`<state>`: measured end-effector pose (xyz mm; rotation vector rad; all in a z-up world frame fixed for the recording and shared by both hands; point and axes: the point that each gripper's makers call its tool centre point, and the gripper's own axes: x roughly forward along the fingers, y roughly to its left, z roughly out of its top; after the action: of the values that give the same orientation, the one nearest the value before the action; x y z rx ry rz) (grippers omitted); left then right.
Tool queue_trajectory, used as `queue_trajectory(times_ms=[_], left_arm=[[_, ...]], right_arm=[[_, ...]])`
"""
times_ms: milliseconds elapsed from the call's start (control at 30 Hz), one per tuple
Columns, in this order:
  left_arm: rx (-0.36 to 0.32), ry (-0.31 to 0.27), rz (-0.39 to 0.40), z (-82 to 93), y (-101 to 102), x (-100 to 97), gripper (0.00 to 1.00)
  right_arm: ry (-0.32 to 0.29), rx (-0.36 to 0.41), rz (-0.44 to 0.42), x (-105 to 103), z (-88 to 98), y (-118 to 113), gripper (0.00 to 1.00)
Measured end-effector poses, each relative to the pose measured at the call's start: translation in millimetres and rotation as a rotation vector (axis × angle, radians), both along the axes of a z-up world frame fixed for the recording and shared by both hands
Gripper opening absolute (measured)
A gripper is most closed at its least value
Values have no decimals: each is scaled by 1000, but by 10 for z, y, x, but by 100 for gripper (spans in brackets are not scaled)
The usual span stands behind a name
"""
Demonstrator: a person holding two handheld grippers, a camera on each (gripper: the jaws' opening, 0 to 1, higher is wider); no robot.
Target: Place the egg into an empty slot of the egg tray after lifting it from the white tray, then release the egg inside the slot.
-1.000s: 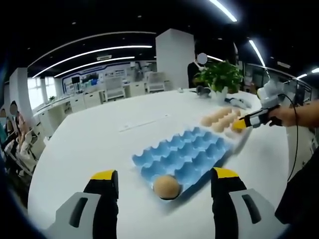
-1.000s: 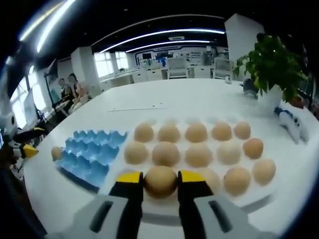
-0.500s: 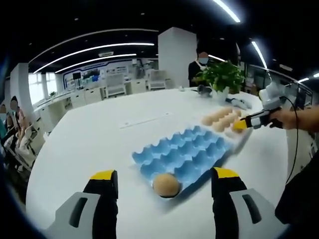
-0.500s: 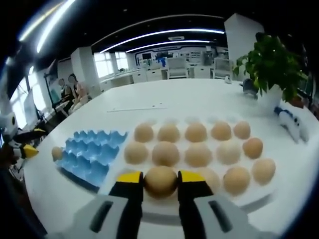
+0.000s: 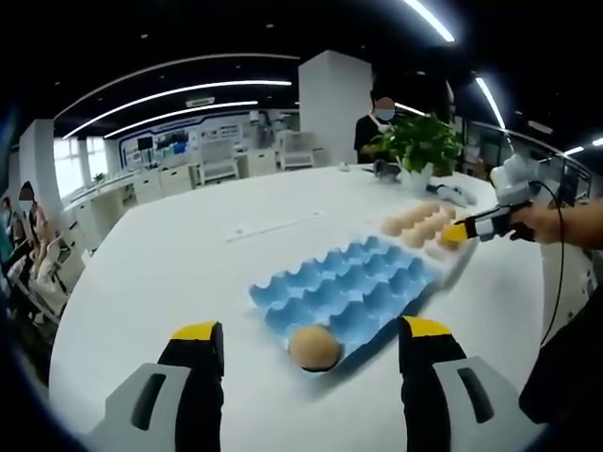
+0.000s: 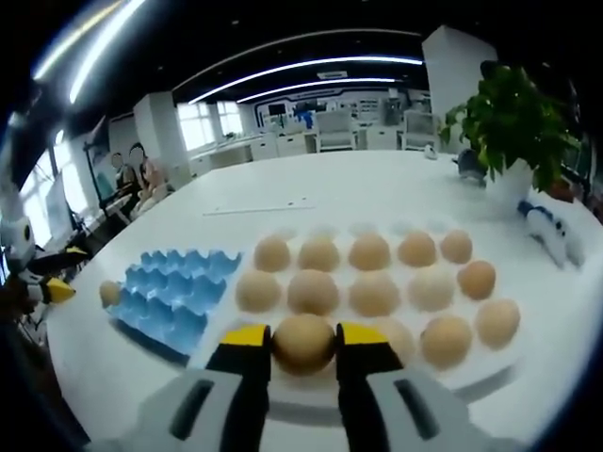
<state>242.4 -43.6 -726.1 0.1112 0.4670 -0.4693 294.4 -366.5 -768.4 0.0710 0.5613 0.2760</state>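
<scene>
Right gripper [image 6: 303, 347] has its yellow-tipped fingers [image 6: 247, 341] closed against the sides of one egg [image 6: 303, 342] in the near row of the white tray [image 6: 490, 385], near side of the bench [image 6: 377, 193]; can't tell if the egg has left its seat yet.
Egg handling: light, rigid but brittle shell, smooth and rounded so likely to slip or roll; grip looks right as is, across the widest part with pads on opposite sides; squeeze only enough to hold, no jerks on the lift.
Neighbour eggs [image 6: 374, 293] sit just beside it; lift straight up to avoid knocking them.
Blue egg tray [image 6: 171, 287] lies to the left of the white tray, touching or nearly; most slots empty, one egg [image 5: 314, 347] in its near corner slot in the left gripper view.
Left gripper [image 5: 311, 377] hangs wide open over the bench, holding nothing, just short of that corner.
</scene>
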Motion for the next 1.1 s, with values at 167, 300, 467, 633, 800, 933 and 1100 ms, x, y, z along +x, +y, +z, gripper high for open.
queue_trajectory(times_ms=[167, 300, 467, 633, 800, 933, 1100], left_arm=[[0, -3, 5, 2, 13, 5, 76], [7, -1, 4, -8, 15, 9, 76], [13, -4, 6, 13, 21, 31, 76], [10, 4, 8, -4, 15, 29, 75], [8, -2, 8, 13, 15, 31, 75], [11, 1, 10, 2, 38, 35, 75], [11, 2, 13, -9, 47, 47, 75]], right_arm=[[-3, 7, -3, 10, 2, -4, 26], [1, 10, -5, 13, -17, -21, 26], [11, 19, 0, 23, -44, -7, 27], [11, 6, 11, 19, -49, 3, 27], [17, 0, 18, 20, -83, 28, 27], [24, -27, 32, 30, -104, 44, 27], [32, -33, 30, 34, -126, 39, 27]])
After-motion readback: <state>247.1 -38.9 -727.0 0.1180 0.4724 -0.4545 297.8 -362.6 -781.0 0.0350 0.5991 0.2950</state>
